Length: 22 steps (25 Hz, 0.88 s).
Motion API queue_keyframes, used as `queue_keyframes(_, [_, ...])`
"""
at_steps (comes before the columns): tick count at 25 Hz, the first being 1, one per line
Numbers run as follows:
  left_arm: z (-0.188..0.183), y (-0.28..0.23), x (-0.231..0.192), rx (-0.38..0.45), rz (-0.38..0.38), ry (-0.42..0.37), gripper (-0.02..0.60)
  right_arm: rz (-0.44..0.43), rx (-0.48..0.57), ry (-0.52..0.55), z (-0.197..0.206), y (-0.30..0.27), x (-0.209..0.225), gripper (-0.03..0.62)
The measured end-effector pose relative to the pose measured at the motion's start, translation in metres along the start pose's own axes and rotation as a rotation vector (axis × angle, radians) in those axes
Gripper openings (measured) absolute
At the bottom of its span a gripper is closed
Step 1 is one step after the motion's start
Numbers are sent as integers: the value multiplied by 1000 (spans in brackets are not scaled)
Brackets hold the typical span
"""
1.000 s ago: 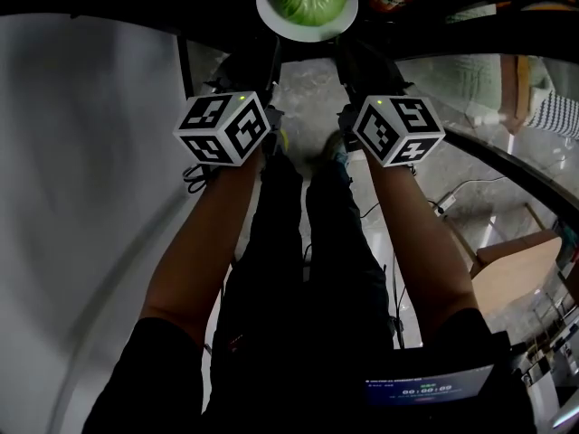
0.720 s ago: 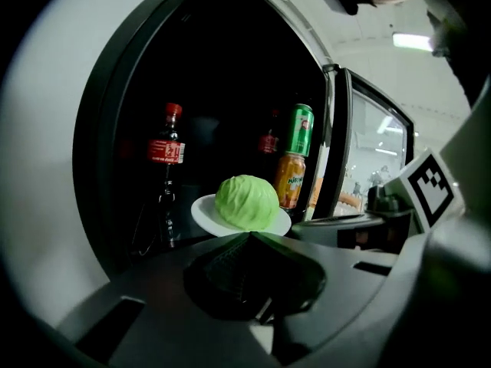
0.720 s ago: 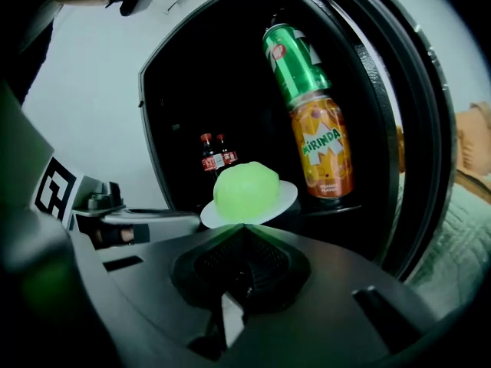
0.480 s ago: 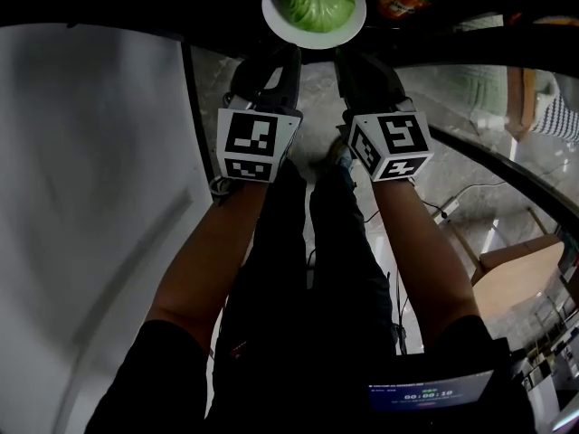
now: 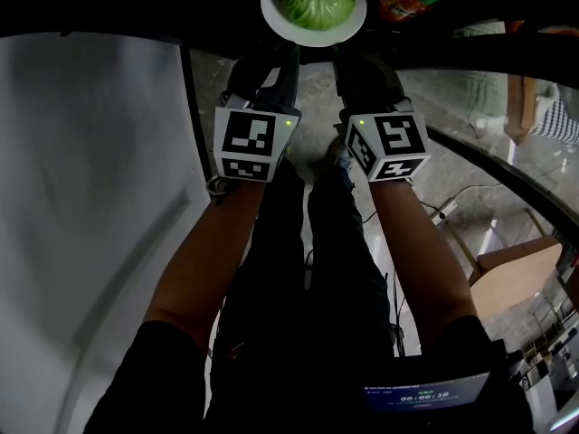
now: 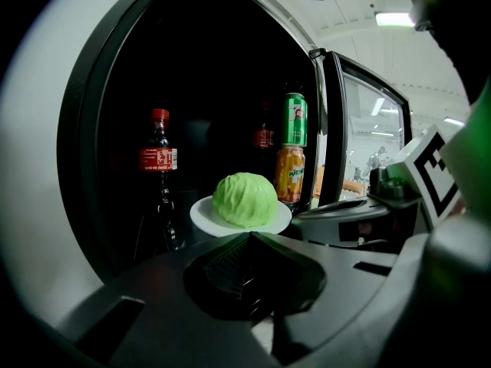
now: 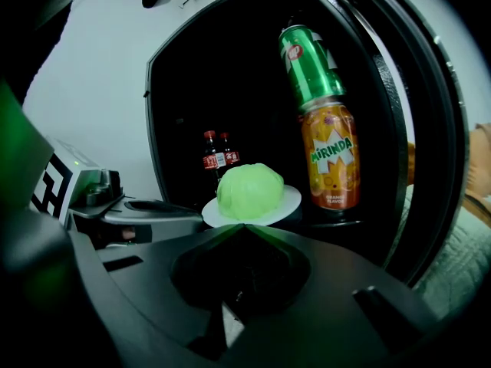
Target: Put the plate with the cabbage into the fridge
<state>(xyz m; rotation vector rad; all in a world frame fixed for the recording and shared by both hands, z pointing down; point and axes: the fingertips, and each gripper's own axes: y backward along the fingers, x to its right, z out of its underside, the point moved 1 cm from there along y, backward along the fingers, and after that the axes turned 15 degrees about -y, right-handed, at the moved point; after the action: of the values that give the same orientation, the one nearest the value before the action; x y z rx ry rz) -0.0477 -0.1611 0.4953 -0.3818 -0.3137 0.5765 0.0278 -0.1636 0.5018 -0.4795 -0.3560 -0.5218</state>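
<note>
The left gripper and right gripper have matt black plastic shells, and the left one shows a ribbed pad. Just ahead of their tips, the plate looks smooth, white and faintly glossy, and the cabbage looks waxy. Beyond the right gripper, the orange can and green can are shiny printed metal. Below both grippers, the floor is polished stone.

Grey marbled floor; ceiling lamp — lit.
</note>
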Motion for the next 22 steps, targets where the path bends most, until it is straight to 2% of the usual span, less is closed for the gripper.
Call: queue_keyframes(22, [-3,-25,-18,-33,2,48,5,15,7,-12,-14,-26,13,6])
